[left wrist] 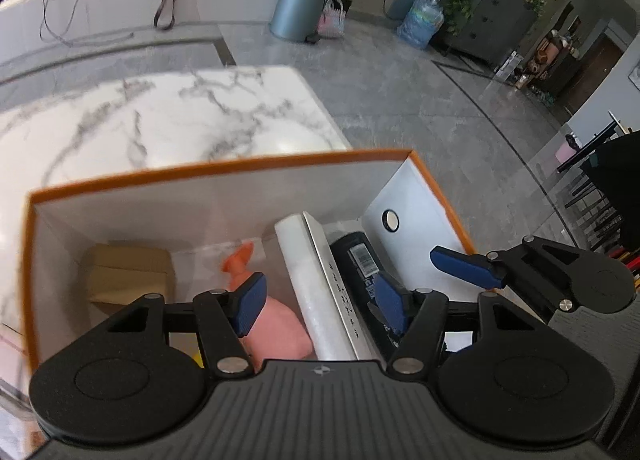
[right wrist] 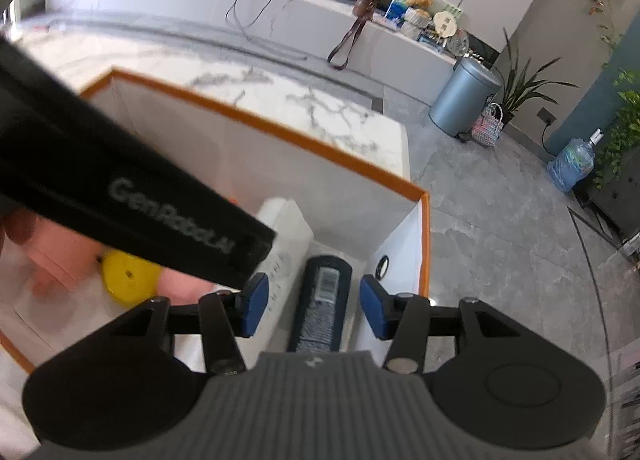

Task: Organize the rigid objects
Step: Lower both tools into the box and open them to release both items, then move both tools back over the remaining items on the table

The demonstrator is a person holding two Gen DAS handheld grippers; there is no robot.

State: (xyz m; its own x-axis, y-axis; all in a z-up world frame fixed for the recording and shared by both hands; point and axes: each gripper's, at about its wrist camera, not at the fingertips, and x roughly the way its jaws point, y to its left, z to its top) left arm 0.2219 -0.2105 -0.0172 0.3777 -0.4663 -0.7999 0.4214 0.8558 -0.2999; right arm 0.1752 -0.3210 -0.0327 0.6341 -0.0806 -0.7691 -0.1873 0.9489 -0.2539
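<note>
I hover both empty, wide-open grippers, left (left wrist: 320, 300) and right (right wrist: 310, 308), over the orange-rimmed box (left wrist: 224, 172); descending carelessly risks jamming the dark cylinder (right wrist: 322, 300) against the white carton (right wrist: 286, 236).

yellow disc (right wrist: 130, 278) part hidden, pink obj (left wrist: 280, 326) blurred

Glossy veined marble table (left wrist: 168, 120) under a matt paperboard box (left wrist: 224, 172) (orange rim, smooth white walls).

Left gripper (left wrist: 318, 300): jaws spread wide, nothing between the blue pads (left wrist: 250, 306). Right gripper (right wrist: 314, 308): jaws likewise spread, gripping nothing; it appears in the left wrist view at the right edge, just beside the left gripper. Both point downward and forward.
</note>
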